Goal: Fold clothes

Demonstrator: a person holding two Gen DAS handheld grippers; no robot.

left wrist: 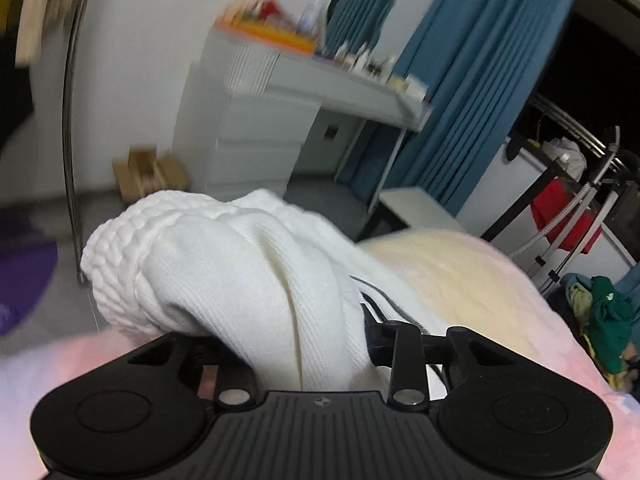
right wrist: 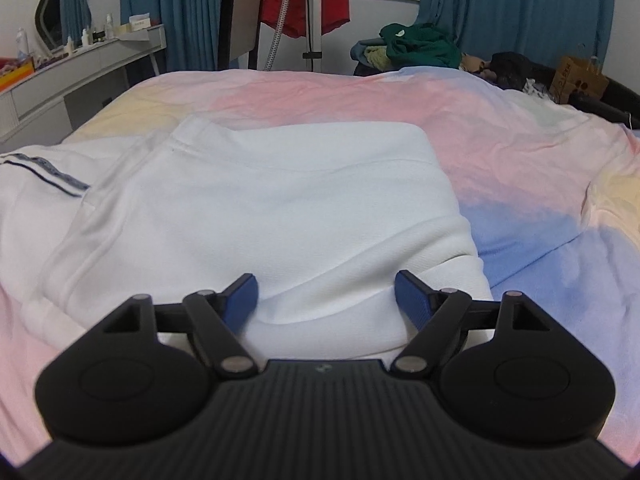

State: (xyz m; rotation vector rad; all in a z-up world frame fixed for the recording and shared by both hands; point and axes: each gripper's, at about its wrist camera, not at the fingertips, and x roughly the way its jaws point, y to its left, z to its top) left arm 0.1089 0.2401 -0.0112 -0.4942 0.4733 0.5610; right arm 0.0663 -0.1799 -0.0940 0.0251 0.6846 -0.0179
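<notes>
Left gripper (left wrist: 294, 354): I see my jaws drawn narrow around a thick bunch of the white garment (left wrist: 224, 276); the cloth fills the gap and hides both pads, and it is gripped.
Held part: the bunch ends in a chunky ribbed cuff (left wrist: 120, 256), raised off the bed (left wrist: 472, 276) and hanging out ahead of my left camera. Dark stripes (left wrist: 376, 300) show on the cloth just right of the bunch.
Left view quality: the background is smeared, so I read only large shapes there.
Right gripper (right wrist: 326, 300): my jaws stand wide, and the blue pads (right wrist: 240, 300) sit apart on either side of a low ridge of the garment's near hem. The pads are not pressing on it; whether their tips touch the cloth I cannot tell.
Garment in the right view: the white garment (right wrist: 280, 208) lies flat on the bed (right wrist: 500, 152), partly folded, with a folded flap on top and a striped sleeve (right wrist: 44, 172) running off to the left.
Bedcover: pastel patches of pink, yellow and blue, wrinkled on the right side.
Tabletop (right wrist: 100, 54): a white desk left of the bed, carrying small bottles and a wavy-framed mirror (right wrist: 62, 12).
Far side: blue curtains (right wrist: 520, 12), a red cloth on a stand (right wrist: 306, 8), and a heap of green clothes (right wrist: 424, 46) beyond the bed's far edge.
</notes>
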